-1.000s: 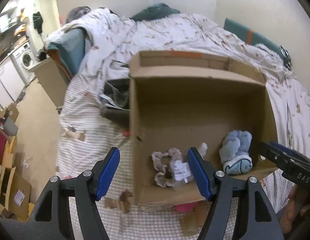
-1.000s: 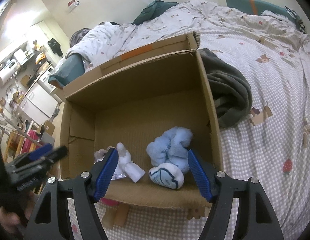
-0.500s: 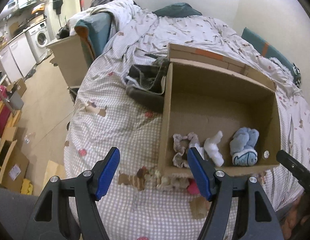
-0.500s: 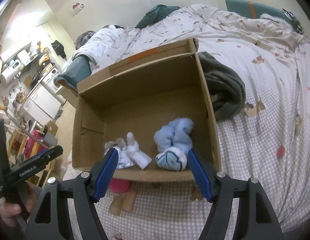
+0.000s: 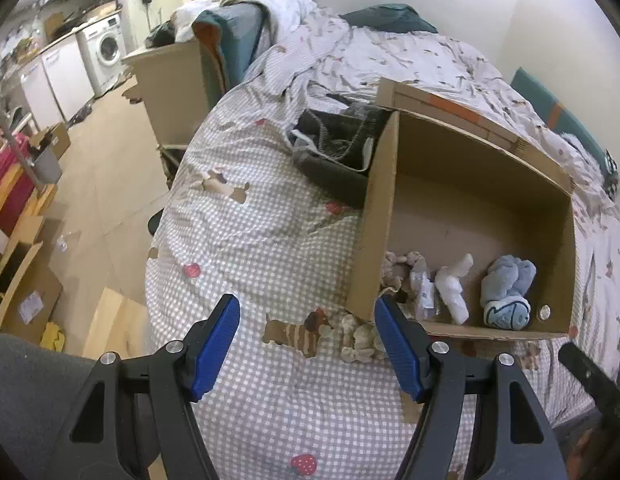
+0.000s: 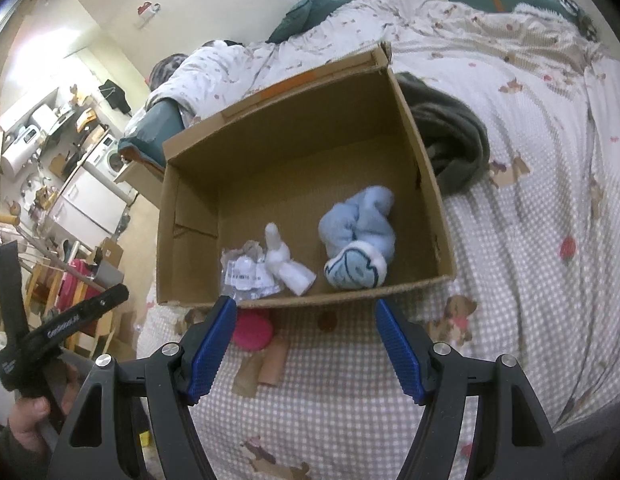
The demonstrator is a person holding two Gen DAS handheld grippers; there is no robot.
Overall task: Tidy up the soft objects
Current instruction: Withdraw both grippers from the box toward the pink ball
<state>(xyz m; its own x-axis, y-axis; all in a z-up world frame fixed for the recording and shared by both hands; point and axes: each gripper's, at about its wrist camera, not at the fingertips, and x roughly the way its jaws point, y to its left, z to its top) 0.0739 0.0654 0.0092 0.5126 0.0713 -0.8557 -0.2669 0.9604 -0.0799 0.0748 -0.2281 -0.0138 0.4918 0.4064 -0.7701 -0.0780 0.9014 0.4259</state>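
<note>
An open cardboard box (image 5: 374, 220) lies on the checked bedspread. Inside, along its near wall, are a light blue plush slipper (image 6: 358, 240), a white sock-like piece (image 6: 285, 264) and a beige soft toy in a clear tagged bag (image 6: 245, 272). On the bed outside the box, a beige plush piece (image 5: 360, 338) lies by the near corner and a pink soft object (image 6: 253, 332) sits under the front edge. My left gripper (image 5: 307, 336) hangs open over the bedspread, left of the box corner. My right gripper (image 6: 305, 344) is open in front of the box, holding nothing.
A dark grey garment (image 5: 334, 148) is bunched against the box's outer side. Rumpled bedding and a teal pillow (image 5: 390, 20) fill the far end of the bed. The bed edge drops to a floor with cartons and a washing machine (image 5: 105, 46) on the left.
Both grippers have drawn back from the box, which now looks smaller and farther. The left one swung left and rolled, so the box sits to its right. Jaws unchanged.
</note>
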